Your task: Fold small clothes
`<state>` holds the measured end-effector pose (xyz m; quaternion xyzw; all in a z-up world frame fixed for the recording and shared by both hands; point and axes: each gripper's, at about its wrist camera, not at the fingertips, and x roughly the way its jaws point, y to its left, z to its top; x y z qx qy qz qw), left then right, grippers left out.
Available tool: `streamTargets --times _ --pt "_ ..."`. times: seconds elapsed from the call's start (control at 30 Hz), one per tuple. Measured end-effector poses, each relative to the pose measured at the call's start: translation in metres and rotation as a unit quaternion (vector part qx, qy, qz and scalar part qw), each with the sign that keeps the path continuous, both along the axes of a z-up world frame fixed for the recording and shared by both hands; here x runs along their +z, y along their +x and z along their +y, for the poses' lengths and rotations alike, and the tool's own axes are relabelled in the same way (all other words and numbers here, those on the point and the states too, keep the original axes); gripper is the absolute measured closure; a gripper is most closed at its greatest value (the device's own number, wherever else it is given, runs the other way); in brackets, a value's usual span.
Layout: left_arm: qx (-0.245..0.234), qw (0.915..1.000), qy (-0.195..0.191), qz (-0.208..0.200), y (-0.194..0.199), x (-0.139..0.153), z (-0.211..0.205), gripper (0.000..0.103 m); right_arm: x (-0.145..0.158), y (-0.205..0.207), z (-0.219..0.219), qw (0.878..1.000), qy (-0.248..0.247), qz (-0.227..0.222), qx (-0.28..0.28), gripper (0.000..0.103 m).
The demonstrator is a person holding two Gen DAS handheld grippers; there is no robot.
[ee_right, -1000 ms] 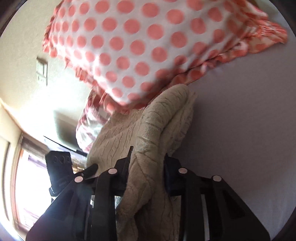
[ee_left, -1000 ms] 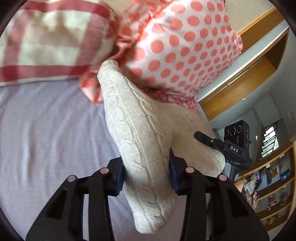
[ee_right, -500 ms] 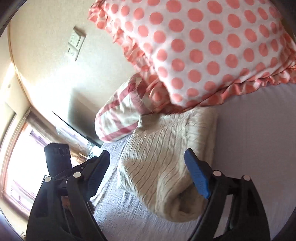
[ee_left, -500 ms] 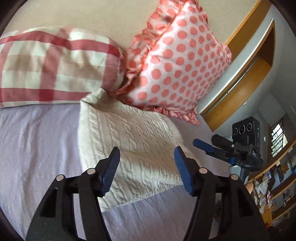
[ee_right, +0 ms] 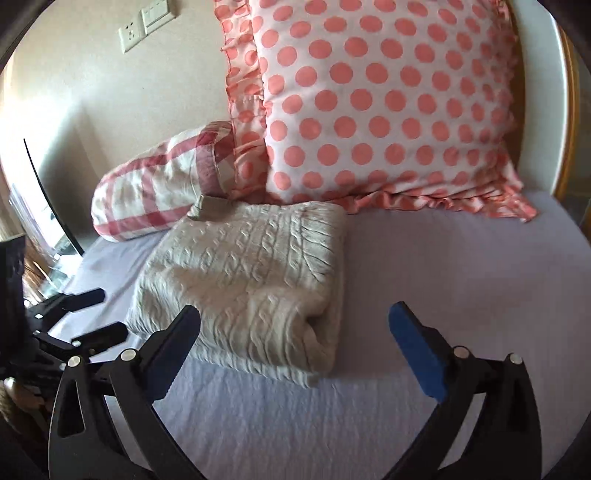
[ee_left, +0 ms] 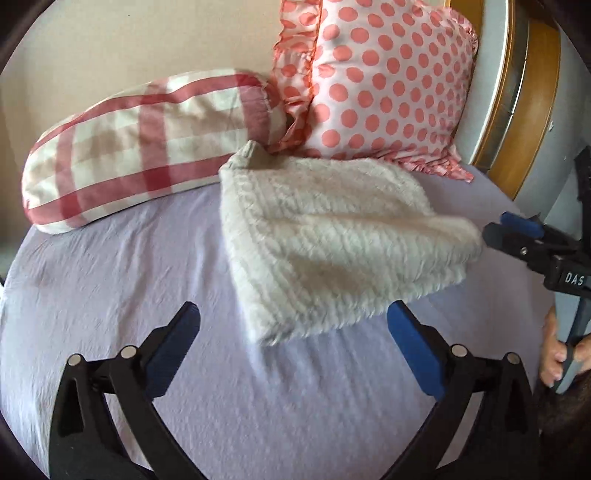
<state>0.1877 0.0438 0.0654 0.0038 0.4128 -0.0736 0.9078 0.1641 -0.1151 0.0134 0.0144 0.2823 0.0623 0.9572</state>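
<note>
A cream cable-knit sweater (ee_left: 325,243) lies folded into a thick rectangle on the lilac sheet (ee_left: 129,295), its far edge against the pillows. It also shows in the right wrist view (ee_right: 251,280). My left gripper (ee_left: 293,332) is open and empty, just short of the sweater's near edge. My right gripper (ee_right: 293,328) is open and empty, in front of the sweater's right corner. In the left wrist view the right gripper (ee_left: 517,236) shows at the sweater's right end. In the right wrist view the left gripper (ee_right: 88,317) shows at its left side.
A red-and-white checked pillow (ee_left: 147,147) and a pink polka-dot ruffled pillow (ee_left: 384,85) lean on the wall behind the sweater. A wooden-trimmed headboard (ee_left: 517,110) stands at the right. Wall sockets (ee_right: 147,26) are above the pillows.
Both grippers were shut on the sweater a second ago. They let it go, opened wide and drew back. The sweater now lies flat and folded on the sheet.
</note>
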Motion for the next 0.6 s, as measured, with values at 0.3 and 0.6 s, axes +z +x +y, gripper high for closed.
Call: streamTargets --times 0.3,0.6 --pt "0.0 0.9951 0.082 0.056 -0.011 -0.042 -0.002 0.002 -0.051 0.011 0.026 0.992 -0.083 0.093 -0.021 0.001" --pt "0.02 0.9961 0.036 0.078 -0.005 -0.05 0.013 0.002 -0.068 0.016 0.017 0.989 -0.061 0.132 -0.026 0.001"
